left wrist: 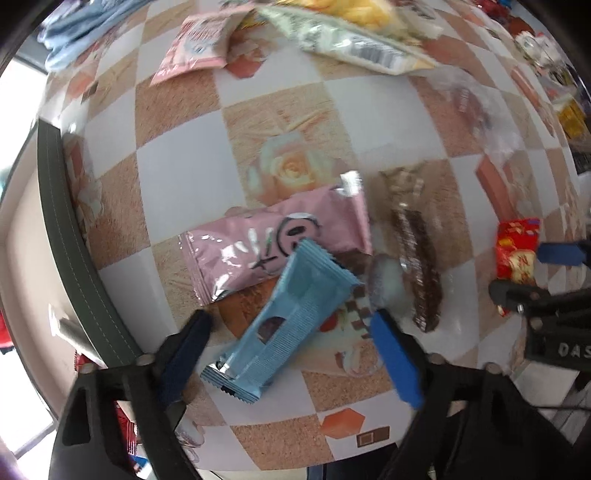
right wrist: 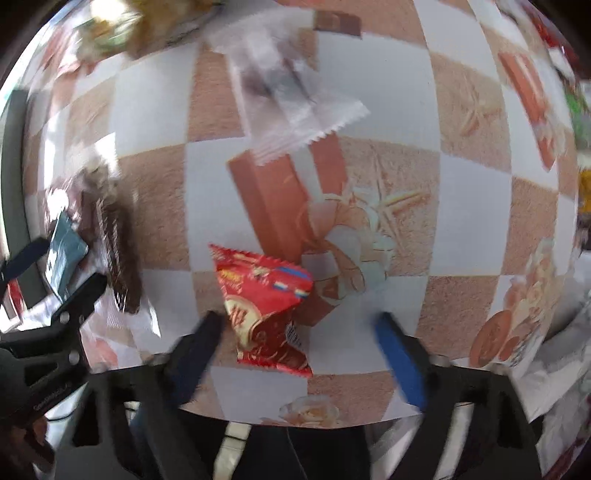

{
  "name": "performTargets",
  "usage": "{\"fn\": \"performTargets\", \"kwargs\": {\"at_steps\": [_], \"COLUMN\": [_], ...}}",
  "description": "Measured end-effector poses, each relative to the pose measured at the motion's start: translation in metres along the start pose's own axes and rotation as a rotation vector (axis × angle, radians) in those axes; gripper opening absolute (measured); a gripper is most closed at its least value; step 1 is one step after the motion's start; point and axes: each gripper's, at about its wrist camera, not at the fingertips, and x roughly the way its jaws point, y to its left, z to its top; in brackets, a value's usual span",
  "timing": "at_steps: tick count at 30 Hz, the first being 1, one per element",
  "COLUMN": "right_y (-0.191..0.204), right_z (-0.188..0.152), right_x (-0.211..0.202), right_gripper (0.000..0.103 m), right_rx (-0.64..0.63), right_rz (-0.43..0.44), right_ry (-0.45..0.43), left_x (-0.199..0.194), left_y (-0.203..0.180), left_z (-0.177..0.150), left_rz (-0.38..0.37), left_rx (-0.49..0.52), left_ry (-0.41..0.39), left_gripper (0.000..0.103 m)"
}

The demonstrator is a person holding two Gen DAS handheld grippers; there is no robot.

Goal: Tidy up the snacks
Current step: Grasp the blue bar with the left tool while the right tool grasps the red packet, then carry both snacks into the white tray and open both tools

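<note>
Right, left hand-held gripper point(left wrist: 290, 334): pointing straight down over the bench point(left wrist: 177, 155), fingers apart, nothing pinched between them yet.
Blue bar point(left wrist: 284, 325): lying flat between those fingers, and this is the one to watch. Its long axis runs on a diagonal, from the crimped end near the dark finger up to the far corner beside the blue finger, so by my reading the fingers straddle it at a slant, not square across its narrow side.
Pink packet point(left wrist: 273, 243): just beyond, with the blue bar's far end overlapping its near edge.
Brown bar point(left wrist: 417, 258): off to the side of the blue finger, lying lengthwise away from the camera.
Right hand-held gripper point(right wrist: 299, 326): tilted steeply down, fingers apart as well, holding nothing.
Red packet point(right wrist: 266, 306): crumpled on the bench between its fingers, hard up against the dark finger, with a clear gap to the blue one; whether that finger touches it is lost in the blur.
Clear wrapper point(right wrist: 291, 103): further out, beyond the red packet.
Who's nearer: each hand has its own snack; the left sits over the blue bar, the right over the red packet.
Far end: a pile of bigger snack bags point(left wrist: 351, 33), blurred.
</note>
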Motion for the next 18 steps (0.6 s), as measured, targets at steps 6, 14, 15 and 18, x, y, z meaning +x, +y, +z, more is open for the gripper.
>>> {"fn": "performTargets", "kwargs": {"at_steps": [6,14,15,18], "right_y": [0.004,-0.005,-0.005,-0.004], "right_z": [-0.003,-0.001,0.0,-0.001], "right_x": [-0.011,-0.03,-0.031,-0.036], "right_gripper": [0.031,0.031,0.031,0.031], "right_rx": [-0.045,-0.018,-0.016,-0.013], "right_rz": [0.086,0.185,0.192,0.209], "right_ry": [-0.033,-0.057,-0.058,-0.064], "left_x": [-0.009,-0.024,-0.028,-0.038], "left_y": [-0.005,0.024,0.028,0.035], "left_z": [0.0,-0.006,-0.007,-0.009], "left_rz": [-0.05,-0.143,-0.151,-0.157], "left_rx": [0.001,-0.095,-0.105,-0.131], "left_ry": [-0.014,-0.056,-0.064,-0.09], "left_gripper": [0.027,0.026,0.026,0.026]}}
